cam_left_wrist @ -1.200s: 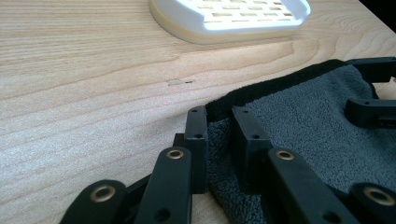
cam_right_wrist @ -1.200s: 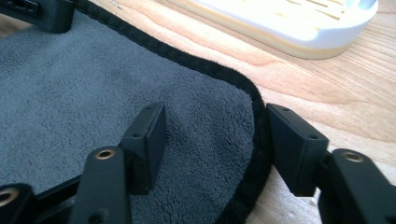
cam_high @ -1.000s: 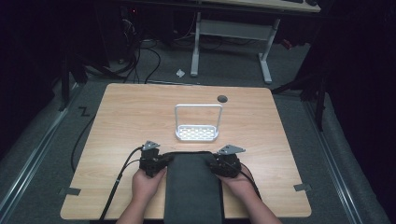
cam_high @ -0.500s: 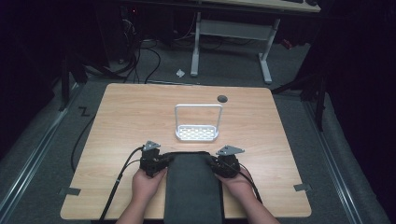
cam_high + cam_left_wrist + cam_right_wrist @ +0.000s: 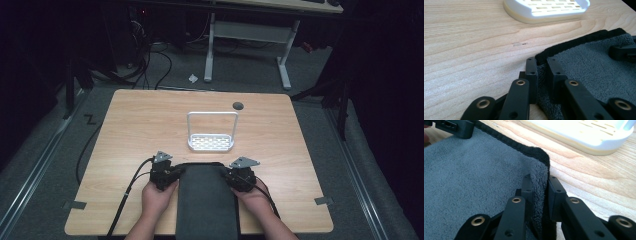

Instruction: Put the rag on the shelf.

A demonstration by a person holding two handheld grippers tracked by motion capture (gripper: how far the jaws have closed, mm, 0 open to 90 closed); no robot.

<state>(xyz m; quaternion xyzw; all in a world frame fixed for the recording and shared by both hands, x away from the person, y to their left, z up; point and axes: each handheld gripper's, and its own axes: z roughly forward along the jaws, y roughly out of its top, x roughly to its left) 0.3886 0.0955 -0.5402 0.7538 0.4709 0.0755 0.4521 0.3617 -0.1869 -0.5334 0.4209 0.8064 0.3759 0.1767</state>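
Pinching the grey towel [image 5: 206,200] by both far corners, my left gripper [image 5: 541,75] and right gripper [image 5: 539,195] have just been closing (for lifting it flat).

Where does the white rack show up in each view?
High view: the rack stands at the table's middle, just beyond the grey towel.
Left gripper view: its base lies along the top edge, middle to right.
Right gripper view: its base fills the top right corner.
Shared landmark: the towel's black-hemmed far edge, which runs between the rack and the jaws in all three.
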